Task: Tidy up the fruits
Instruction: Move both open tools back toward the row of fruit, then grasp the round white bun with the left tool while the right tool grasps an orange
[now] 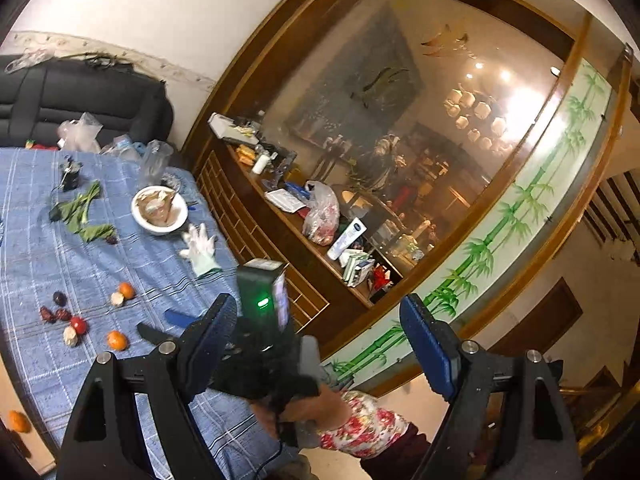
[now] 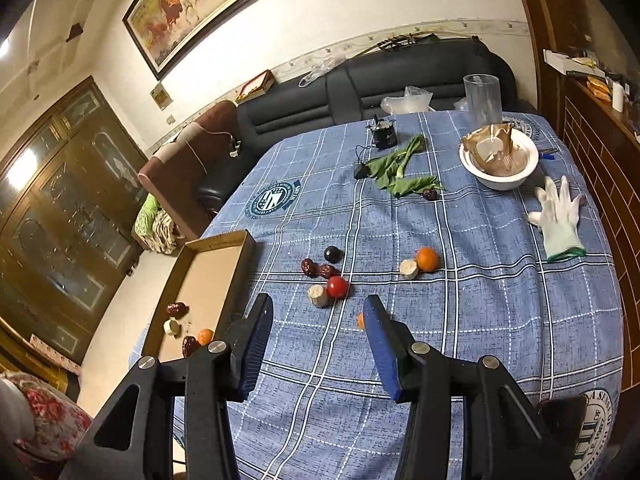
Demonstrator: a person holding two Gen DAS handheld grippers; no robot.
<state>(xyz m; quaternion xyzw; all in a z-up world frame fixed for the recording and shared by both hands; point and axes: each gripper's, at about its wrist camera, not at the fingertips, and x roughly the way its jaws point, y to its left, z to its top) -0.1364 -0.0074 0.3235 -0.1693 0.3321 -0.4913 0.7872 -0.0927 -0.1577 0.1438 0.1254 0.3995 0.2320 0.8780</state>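
Note:
Loose fruits lie on the blue checked tablecloth (image 2: 460,312): a red tomato (image 2: 337,287), a pale chunk (image 2: 319,295), red dates (image 2: 316,269), a dark plum (image 2: 332,255), an orange (image 2: 427,259) beside another pale chunk (image 2: 409,269). A second orange (image 2: 361,321) peeks out behind my right finger. A cardboard tray (image 2: 208,276) at the left holds dates, a pale chunk and an orange (image 2: 205,336). My right gripper (image 2: 316,340) is open and empty above the cloth. My left gripper (image 1: 320,336) is open, raised off the table, facing the cabinet. The same fruits show in the left wrist view (image 1: 78,325).
A white bowl (image 2: 500,160), a white glove (image 2: 558,216), green leaves (image 2: 400,172), a clear cup (image 2: 482,96) and a small black device (image 2: 383,130) lie at the far end. A black sofa (image 2: 360,92) stands behind. A wooden cabinet (image 1: 280,232) flanks the table.

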